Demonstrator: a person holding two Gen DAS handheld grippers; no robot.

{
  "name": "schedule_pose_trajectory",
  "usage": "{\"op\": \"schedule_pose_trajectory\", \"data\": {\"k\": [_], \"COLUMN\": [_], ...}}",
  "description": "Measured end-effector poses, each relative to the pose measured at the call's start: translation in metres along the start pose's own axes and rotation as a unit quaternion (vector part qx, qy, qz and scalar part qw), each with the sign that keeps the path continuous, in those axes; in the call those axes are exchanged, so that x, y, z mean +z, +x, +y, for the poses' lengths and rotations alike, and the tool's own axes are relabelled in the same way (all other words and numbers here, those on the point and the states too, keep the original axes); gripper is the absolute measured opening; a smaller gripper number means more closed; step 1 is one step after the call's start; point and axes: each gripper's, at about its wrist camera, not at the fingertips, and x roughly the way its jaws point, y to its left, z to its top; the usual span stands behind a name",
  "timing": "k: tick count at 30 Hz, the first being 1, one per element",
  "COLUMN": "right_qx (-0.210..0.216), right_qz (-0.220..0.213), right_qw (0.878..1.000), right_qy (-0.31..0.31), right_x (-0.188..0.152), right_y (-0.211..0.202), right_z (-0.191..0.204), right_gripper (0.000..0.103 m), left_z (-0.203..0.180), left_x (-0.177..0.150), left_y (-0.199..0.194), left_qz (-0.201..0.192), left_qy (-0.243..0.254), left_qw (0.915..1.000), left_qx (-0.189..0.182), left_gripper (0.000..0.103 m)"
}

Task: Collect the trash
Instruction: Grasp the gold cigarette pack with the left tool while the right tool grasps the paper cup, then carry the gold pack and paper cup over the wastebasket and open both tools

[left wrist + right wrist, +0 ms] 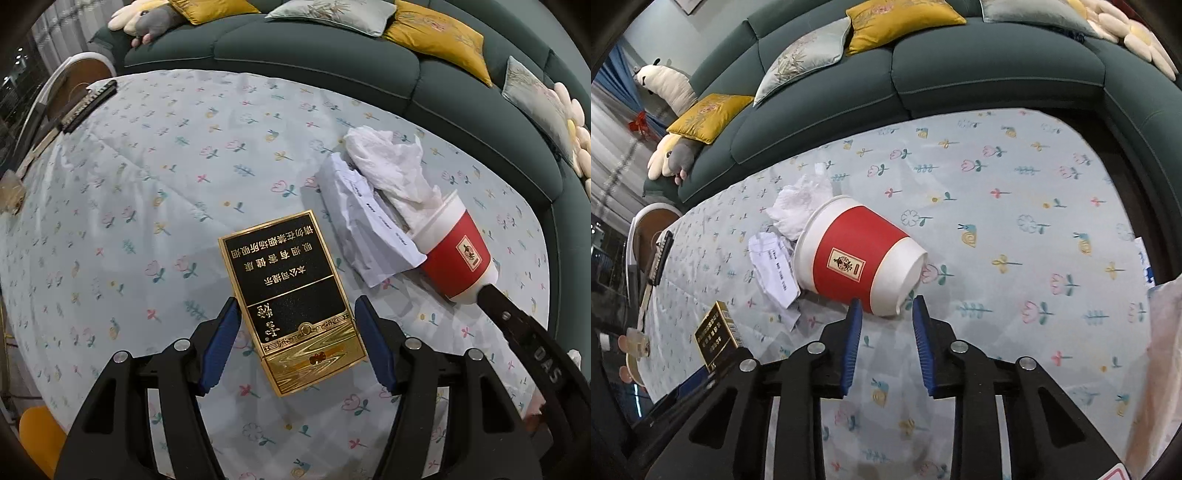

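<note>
While the cup (862,258) lies on its side on the flowered surface (997,206), its red band with a small gold label faces up and its white base points at the right tool (886,306). That tool's blue pads straddle the base rim, one just beside the cup wall, one at the open bottom; whether they press it I cannot tell. Crumpled tissue (801,206) sits at the cup's mouth, with creased printed paper (774,266) beside it.

From the left wrist, a black-and-gold box (291,299) with gold characters shows flat between the pads of the left tool (295,328), which stands parted, its pads close beside the box's edges without clearly pressing them. Here the tissue (391,166) reaches into the cup (454,251), and the paper (362,221) touches its rim. The right wrist view shows the box (716,332) only small and tilted at the left, but gives the cup's hollow base, hidden from the other camera. A green sofa (332,48) with cushions lies behind.
</note>
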Motion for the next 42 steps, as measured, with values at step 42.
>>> {"op": "schedule_pose_trajectory", "data": {"k": [42], "right_qx": [-0.007], "right_qz": [-0.133], "right_qw": [0.988], "right_qy": [0.076], "right_x": [-0.052], "right_y": [-0.196], "right_z": [-0.13], "right_gripper": [0.003], "left_z": [-0.154], "left_x": [-0.092], "left_y": [-0.119], "left_qz": [-0.052], "left_qy": [0.155], "left_qw": [0.9827], "left_qx": [-0.087], "left_gripper": [0.061]}}
